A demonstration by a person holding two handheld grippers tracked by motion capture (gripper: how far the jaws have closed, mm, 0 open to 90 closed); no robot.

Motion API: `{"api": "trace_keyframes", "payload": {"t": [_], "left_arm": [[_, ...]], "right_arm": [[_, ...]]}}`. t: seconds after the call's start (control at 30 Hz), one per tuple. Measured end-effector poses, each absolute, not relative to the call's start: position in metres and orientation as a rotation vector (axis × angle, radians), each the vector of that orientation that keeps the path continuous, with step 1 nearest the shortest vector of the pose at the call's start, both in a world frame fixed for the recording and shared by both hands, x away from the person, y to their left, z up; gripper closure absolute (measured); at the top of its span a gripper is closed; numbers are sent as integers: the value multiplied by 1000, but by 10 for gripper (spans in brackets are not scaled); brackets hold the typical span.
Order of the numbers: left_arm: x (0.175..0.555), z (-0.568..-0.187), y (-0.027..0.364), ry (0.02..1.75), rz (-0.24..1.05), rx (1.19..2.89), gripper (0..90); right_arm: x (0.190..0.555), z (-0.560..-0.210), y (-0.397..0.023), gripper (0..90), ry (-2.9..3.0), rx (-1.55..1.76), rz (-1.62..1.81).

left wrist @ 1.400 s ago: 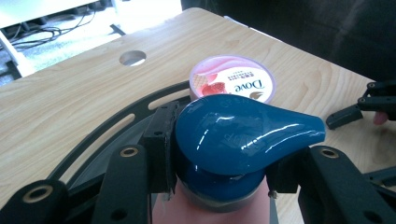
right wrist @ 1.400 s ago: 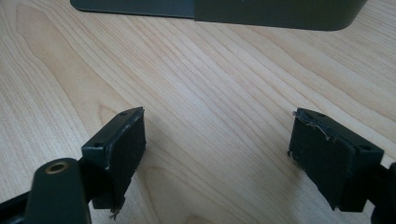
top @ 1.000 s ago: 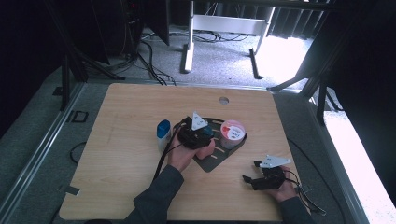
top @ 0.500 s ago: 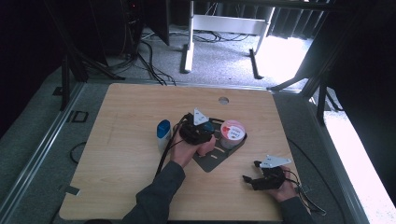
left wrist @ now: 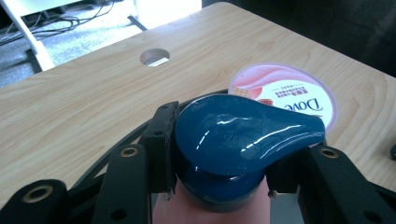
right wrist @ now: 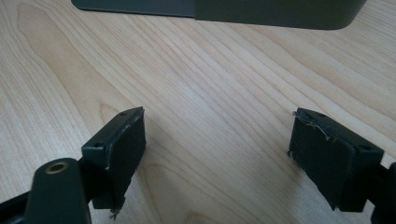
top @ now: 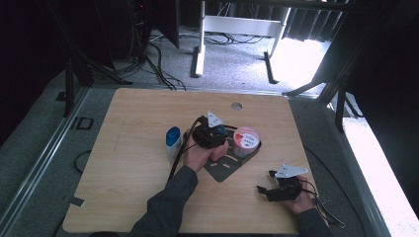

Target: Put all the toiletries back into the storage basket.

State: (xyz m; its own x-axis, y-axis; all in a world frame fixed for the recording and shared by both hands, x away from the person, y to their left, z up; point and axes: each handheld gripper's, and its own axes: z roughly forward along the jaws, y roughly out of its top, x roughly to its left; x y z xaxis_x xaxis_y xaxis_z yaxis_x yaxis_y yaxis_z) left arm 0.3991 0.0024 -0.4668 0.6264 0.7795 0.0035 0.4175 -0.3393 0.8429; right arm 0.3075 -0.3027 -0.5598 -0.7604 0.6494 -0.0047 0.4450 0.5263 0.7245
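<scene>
You are seeing a glossy blue plastic cap [left wrist: 243,135], a matt wood-grain table [right wrist: 219,79], worn matt black pads [right wrist: 122,140].

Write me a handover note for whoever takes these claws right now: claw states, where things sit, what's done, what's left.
Left claw: shut on the pink bottle's blue cap, over the dark tray.
Right claw: open, empty, low over the bare table near its front right.
Dove tub: in the tray, lid on, just beyond the bottle.
White bottle with blue cap: standing left of the tray.
Done: pink bottle gripped.
Left, probably: place and release it; the white bottle is untouched.
</scene>
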Motion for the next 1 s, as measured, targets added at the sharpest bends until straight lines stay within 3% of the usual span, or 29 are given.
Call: {"api": "trace_keyframes", "payload": {"t": [1.0], "left_arm": [[425, -467, -8, 999, 557, 1943, 530]], "right_arm": [[307, -560, -303, 182, 2495, 914, 1067]]}}
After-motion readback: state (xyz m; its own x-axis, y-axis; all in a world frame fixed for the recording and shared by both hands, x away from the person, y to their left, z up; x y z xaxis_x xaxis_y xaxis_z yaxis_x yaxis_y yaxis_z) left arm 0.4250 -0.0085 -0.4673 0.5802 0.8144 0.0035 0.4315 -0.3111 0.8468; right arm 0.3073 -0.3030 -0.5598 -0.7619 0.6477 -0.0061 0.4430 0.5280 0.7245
